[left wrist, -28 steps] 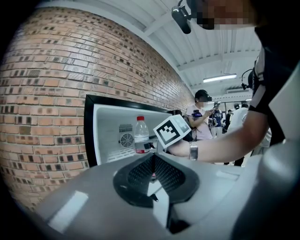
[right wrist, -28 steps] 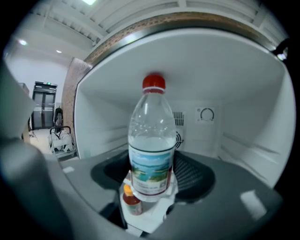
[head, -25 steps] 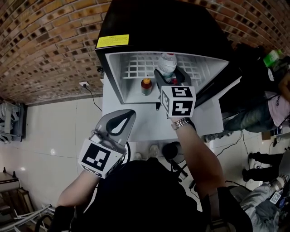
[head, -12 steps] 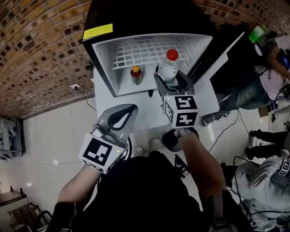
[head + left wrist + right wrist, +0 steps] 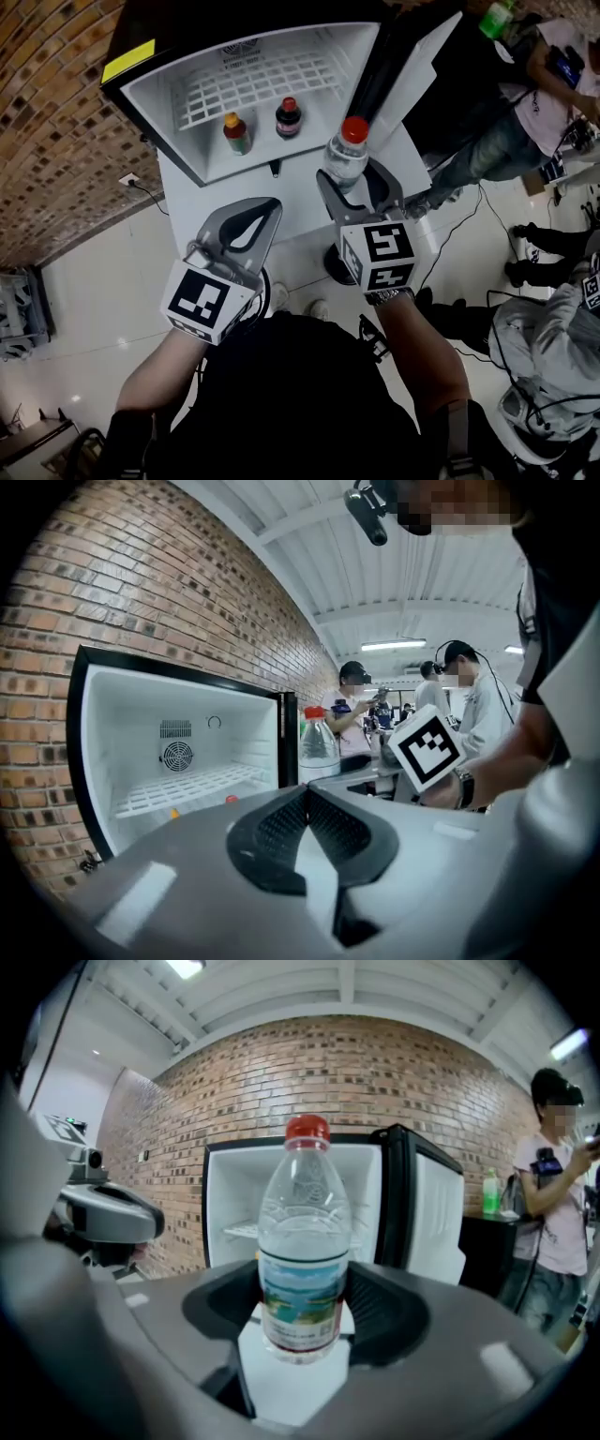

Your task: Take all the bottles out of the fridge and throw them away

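Observation:
My right gripper [image 5: 358, 186] is shut on a clear water bottle with a red cap [image 5: 346, 155], held upright in front of the open black fridge [image 5: 253, 84]; in the right gripper view the water bottle [image 5: 302, 1241] stands between the jaws of my right gripper [image 5: 302, 1321]. Two small bottles stay on the fridge floor: one with an orange cap [image 5: 235, 134] and a dark one with a red cap [image 5: 288, 118]. My left gripper [image 5: 251, 222] hangs shut and empty below the fridge; the left gripper view shows my left gripper [image 5: 307, 803] with its jaws together.
The fridge door [image 5: 412, 80] stands open at the right. The fridge sits on a white stand [image 5: 281, 211] by a brick wall [image 5: 47, 122]. People [image 5: 525, 103] stand at the right, and a green bottle [image 5: 495, 17] rests on a dark counter.
My right gripper has drawn the water bottle out of the fridge and toward me. The view has swung, revealing the dark red-capped bottle inside. The left gripper has barely moved.

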